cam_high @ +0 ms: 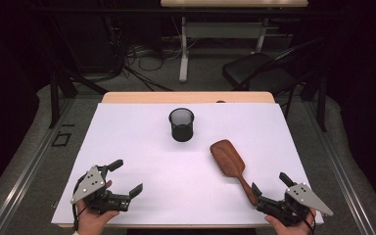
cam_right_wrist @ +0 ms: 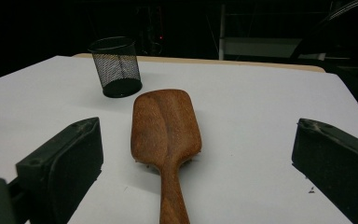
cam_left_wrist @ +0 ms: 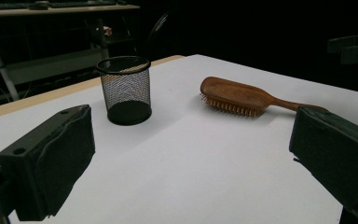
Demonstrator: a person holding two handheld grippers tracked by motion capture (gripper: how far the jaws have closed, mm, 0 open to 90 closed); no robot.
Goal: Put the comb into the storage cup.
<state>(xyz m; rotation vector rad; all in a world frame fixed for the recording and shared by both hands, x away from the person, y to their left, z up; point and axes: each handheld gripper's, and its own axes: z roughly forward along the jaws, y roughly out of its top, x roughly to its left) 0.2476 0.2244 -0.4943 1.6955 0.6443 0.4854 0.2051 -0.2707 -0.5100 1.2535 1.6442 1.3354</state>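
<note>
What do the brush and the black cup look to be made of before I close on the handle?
Hairbrush: looks like solid wood, reddish-brown with visible grain and a smooth, faintly glossy finish; bristles face down on the white table, their material unclear. Cup: appears to be black wire mesh, probably metal, see-through walls, with a solid rim and base, matte.

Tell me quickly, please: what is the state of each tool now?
Left tool: open, holding nothing.
Right tool: open, holding nothing; the brown wooden hairbrush lies between its jaws.
</note>
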